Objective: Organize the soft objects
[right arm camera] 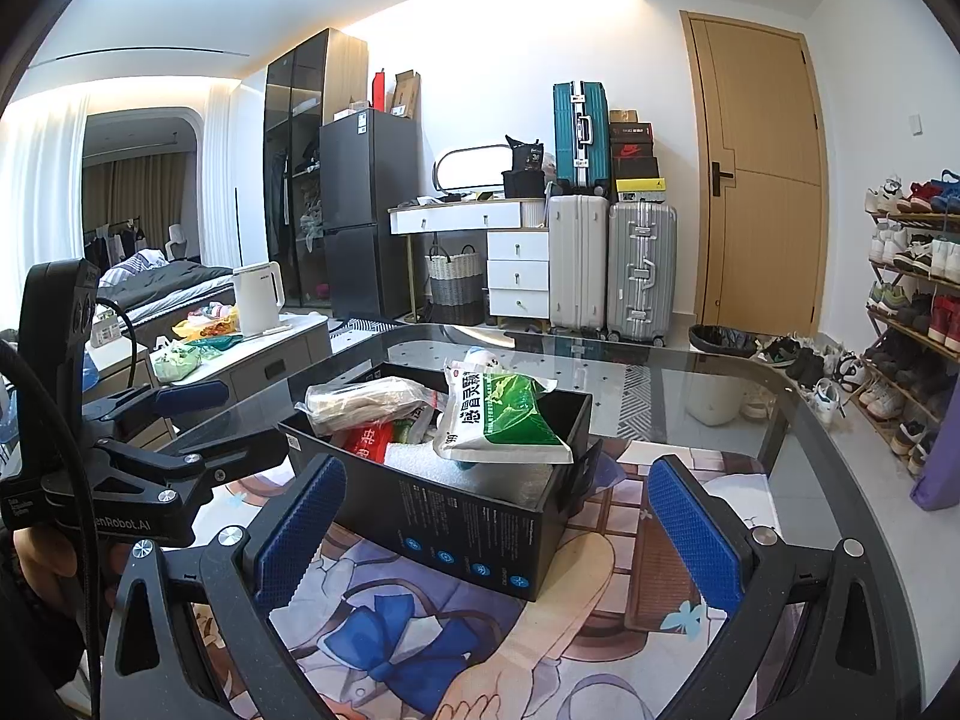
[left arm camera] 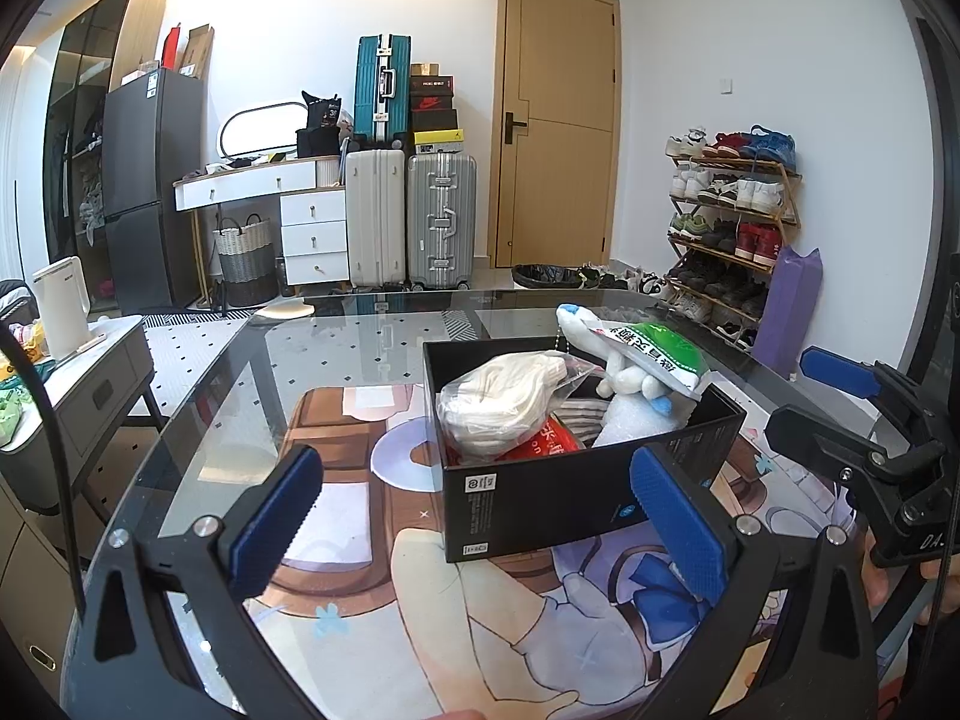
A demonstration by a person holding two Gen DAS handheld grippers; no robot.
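A black box (left arm camera: 540, 498) (right arm camera: 480, 534) stands on the printed mat on a glass table. In it lie a clear bag of white gloves (left arm camera: 504, 402) (right arm camera: 366, 399), a red packet (left arm camera: 543, 441) (right arm camera: 369, 441), a white and blue plush toy (left arm camera: 630, 372) and a green and white medicine packet (left arm camera: 654, 354) (right arm camera: 504, 414) on top. My left gripper (left arm camera: 480, 516) is open and empty, just in front of the box. My right gripper (right arm camera: 498, 522) is open and empty, near the box's side; it also shows at the right of the left wrist view (left arm camera: 852, 396).
The glass table (right arm camera: 690, 372) ends in a curved far edge. A side table with a white kettle (right arm camera: 258, 297) stands to the left. Suitcases (left arm camera: 414, 216), a door (left arm camera: 555, 120) and a shoe rack (left arm camera: 732, 222) line the far wall.
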